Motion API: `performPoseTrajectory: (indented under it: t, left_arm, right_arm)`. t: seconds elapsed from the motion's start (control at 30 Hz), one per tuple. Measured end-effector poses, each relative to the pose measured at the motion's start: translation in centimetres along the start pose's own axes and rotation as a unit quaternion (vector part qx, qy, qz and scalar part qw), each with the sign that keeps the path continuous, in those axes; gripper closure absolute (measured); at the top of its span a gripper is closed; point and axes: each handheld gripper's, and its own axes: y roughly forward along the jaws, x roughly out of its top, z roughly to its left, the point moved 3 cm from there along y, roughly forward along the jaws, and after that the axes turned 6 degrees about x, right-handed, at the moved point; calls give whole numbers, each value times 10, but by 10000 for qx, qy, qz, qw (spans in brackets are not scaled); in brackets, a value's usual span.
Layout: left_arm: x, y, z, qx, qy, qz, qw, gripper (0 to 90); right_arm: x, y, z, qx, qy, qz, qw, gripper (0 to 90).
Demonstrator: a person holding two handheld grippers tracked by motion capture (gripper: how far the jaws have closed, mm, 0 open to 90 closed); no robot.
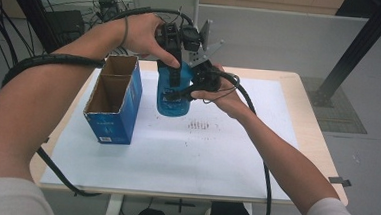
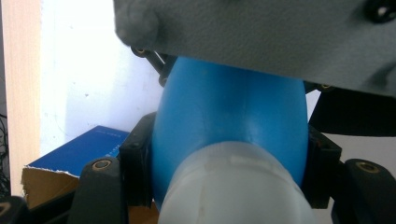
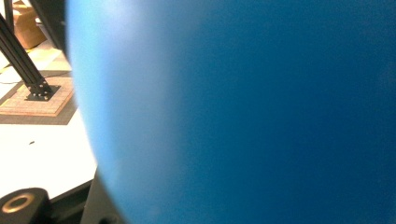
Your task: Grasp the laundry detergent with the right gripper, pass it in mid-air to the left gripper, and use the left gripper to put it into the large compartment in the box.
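Blue bottle (image 1: 173, 94) hangs just above the white sheet on the table (image 1: 285, 78), upright, held between your two grippers near the far middle. Starting at the left, the open blue carton (image 1: 112, 103) stands on the sheet, near the bottle but apart from it, its two compartments looking empty. Next comes your left gripper (image 1: 178, 51), reaching down over the bottle's top; in the left gripper view its fingers (image 2: 135, 172) are narrowed tight on the blue shoulder (image 2: 229, 116) just above the white cap (image 2: 233, 186). To the right, your right gripper (image 1: 200, 80) comes in from the side, and its fingers are closed on the bottle's body, which sits so close to that camera that the contact itself is hidden.

The bottle looks like smooth, rigid plastic, so it should be fairly light but slippery, and the rounded shoulder could squirm out of a pinch. I'd judge the straighter wall below the shoulder the safer place to hold; keep it upright and squeeze evenly.
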Motion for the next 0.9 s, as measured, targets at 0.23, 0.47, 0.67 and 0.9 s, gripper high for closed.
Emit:
performPoseTrajectory:
  t: [0.23,0.47,0.67,0.9]
  left_arm:
    - [-1,0,1,21,16,-26,10000,368]
    - [0,0,0,47,23,-48,10000,369]
    - [1,0,1,62,47,-52,10000,370]
    - [1,1,0,50,32,-1,10000,371]
  right_arm:
    - [0,0,-1,-16,2,-4,10000,446]
    - [0,0,0,-22,12,6,10000,445]
    - [0,-1,-1,-49,3,-1,10000,445]
    - [-1,-1,-1,-31,19,18,10000,443]
